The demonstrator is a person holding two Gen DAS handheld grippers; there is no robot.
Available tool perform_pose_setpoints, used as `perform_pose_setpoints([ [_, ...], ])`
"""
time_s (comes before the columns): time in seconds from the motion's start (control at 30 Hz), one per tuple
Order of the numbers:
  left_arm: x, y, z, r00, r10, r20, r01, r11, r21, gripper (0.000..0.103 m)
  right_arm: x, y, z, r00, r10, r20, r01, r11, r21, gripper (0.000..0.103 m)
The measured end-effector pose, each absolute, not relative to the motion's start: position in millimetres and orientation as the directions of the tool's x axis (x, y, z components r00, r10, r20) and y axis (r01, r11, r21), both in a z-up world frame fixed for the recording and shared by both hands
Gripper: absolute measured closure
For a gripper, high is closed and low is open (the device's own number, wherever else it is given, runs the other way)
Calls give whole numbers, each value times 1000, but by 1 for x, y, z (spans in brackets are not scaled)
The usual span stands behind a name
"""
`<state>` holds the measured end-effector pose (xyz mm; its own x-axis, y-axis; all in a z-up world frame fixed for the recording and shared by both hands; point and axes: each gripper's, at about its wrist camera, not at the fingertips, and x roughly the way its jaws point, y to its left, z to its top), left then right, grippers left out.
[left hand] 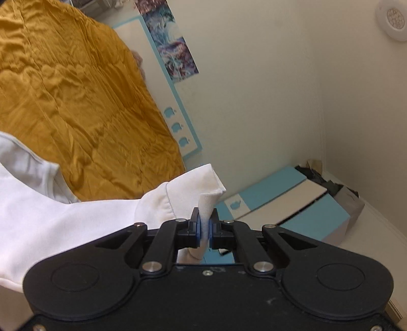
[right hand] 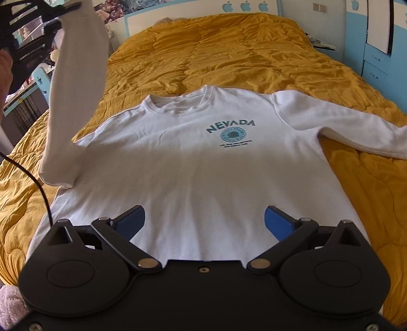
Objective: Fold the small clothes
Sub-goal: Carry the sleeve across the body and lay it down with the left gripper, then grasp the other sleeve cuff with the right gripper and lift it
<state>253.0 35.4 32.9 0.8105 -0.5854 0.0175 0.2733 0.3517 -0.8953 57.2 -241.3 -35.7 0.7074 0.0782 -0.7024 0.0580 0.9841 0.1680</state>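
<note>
The white sweatshirt (right hand: pixel 198 163) lies face up on a mustard quilt (right hand: pixel 229 53), spread flat just ahead of & below the right gripper (right hand: pixel 204 224). Blue print "NEVADA" w/ a round emblem sits mid-chest, straight ahead of that gripper. Right gripper's jaws stand wide apart, blue pads (right hand: pixel 278 224) either side of the hem area, nothing between them; can't tell if they touch the cloth.

Left gripper (left hand: pixel 204 226) is clamped tight on the ribbed cuff (left hand: pixel 206 203) of one sleeve; cuff sticks up past the pads. From the right wrist view that sleeve (right hand: pixel 76 101) rises up to the far left, well above the right gripper, to the left gripper (right hand: pixel 38 28) at the top-left corner. A black cable (right hand: pixel 38 183) trails down across the quilt to the left, beside the lifted sleeve. The other sleeve (right hand: pixel 351 129) lies flat, out to the right & ahead.

Beyond the shirt: white headboard (right hand: pixel 203 15) w/ pale-blue edging & blue apple logos (right hand: pixel 245 6). Far right, blue drawers (right hand: pixel 376 66). Quilt is stitched, puffy, heavily wrinkled; the shirt is smooth knit w/ ribbed collar. Bottom-left by the right gripper, a bit of fuzzy pink fabric (right hand: pixel 11 303).
</note>
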Motion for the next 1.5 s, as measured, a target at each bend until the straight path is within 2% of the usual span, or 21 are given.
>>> perform_pose_setpoints([
  [0.13,282,-41,-1,721,-689,-74,255,363,-896,100,53,-273,-47,696,44,-717,121,977,177,1],
  [0.23,294,-77,-34,660,-729,-179,195,397,-897,86,49,-295,-53,685,8,-728,172,970,173,1],
  [0.37,281,-82,-49,618,-767,-172,212,373,-903,81,47,-323,-55,694,-27,-719,248,947,203,1],
  [0.47,262,-42,-43,681,-710,-181,212,427,-879,78,53,-340,-54,728,-1,-686,270,919,285,2],
  [0.57,238,20,-41,776,-585,-237,131,517,-846,76,69,-354,-55,773,66,-631,270,866,421,6],
  [0.67,205,85,-53,837,-440,-326,-23,566,-824,76,101,-368,-69,775,178,-606,279,764,581,20],
  [0.77,181,133,-81,846,-347,-404,-180,528,-830,75,128,-373,-93,752,244,-612,354,634,688,30],
  [0.8,176,145,-90,843,-331,-424,-222,503,-835,75,136,-373,-101,747,248,-617,379,604,701,35],
  [1.0,174,176,-129,809,-322,-492,-345,419,-840,75,158,-360,-110,762,171,-625,437,577,690,36],
  [1.17,183,188,-140,820,-276,-501,-387,376,-842,75,171,-362,-111,761,153,-630,455,566,687,37],
  [1.23,187,190,-141,831,-249,-497,-400,354,-845,75,168,-367,-112,758,141,-636,460,576,676,52],
  [1.27,187,190,-140,838,-237,-492,-400,347,-848,75,169,-367,-112,752,134,-646,469,581,666,71],
  [1.3,187,190,-139,843,-229,-487,-397,346,-850,80,169,-369,-112,745,128,-654,477,583,658,86],
  [1.33,185,189,-136,848,-219,-483,-394,348,-851,85,168,-371,-113,746,130,-654,478,579,660,92],
  [1.37,181,188,-133,857,-203,-473,-387,352,-852,97,164,-373,-112,752,137,-645,471,572,672,94],
  [1.4,179,185,-127,868,-187,-461,-373,368,-852,103,158,-375,-109,761,140,-633,465,562,684,95],
  [1.5,169,181,-117,876,-131,-464,-376,415,-828,102,140,-380,-104,785,121,-608,457,550,699,95],
])
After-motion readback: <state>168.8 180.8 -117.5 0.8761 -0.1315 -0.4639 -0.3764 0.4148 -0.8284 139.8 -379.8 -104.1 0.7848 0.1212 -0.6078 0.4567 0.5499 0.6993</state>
